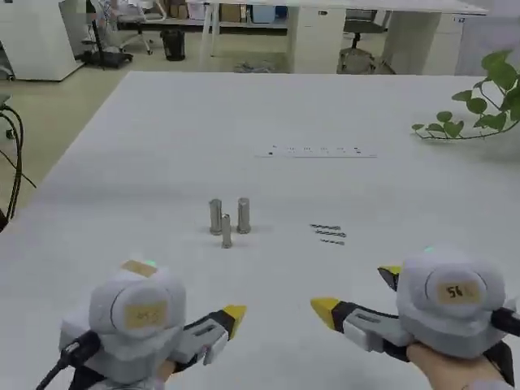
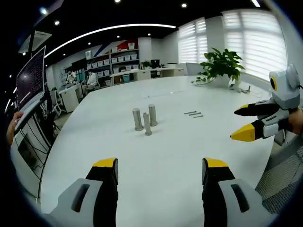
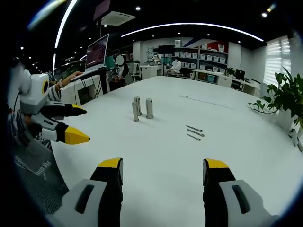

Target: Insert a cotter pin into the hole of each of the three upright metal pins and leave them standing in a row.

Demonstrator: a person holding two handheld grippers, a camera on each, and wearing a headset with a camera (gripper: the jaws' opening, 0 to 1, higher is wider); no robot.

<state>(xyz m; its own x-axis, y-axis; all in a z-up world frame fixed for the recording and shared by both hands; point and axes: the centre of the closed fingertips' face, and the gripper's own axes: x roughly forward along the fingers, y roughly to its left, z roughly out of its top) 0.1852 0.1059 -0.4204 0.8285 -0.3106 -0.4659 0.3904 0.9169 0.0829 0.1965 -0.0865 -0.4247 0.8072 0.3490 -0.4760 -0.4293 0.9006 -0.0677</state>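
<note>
Metal pins (image 1: 227, 218): stood upright, clustered on table (image 1: 162, 146), ahead of both grippers. Cotters (image 1: 327, 234): lay flat just right of pins, long axes crosswise to reach, nearer right gripper (image 3: 163, 163) than left gripper (image 2: 160, 163). Showed both jaw pairs spread wide, pinching nothing.

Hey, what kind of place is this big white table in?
Probably an open-plan office or lab workroom: shelves of storage bins line the back wall, an office chair stands by desks beyond the white table, and a monitor glows off to one side.
</note>
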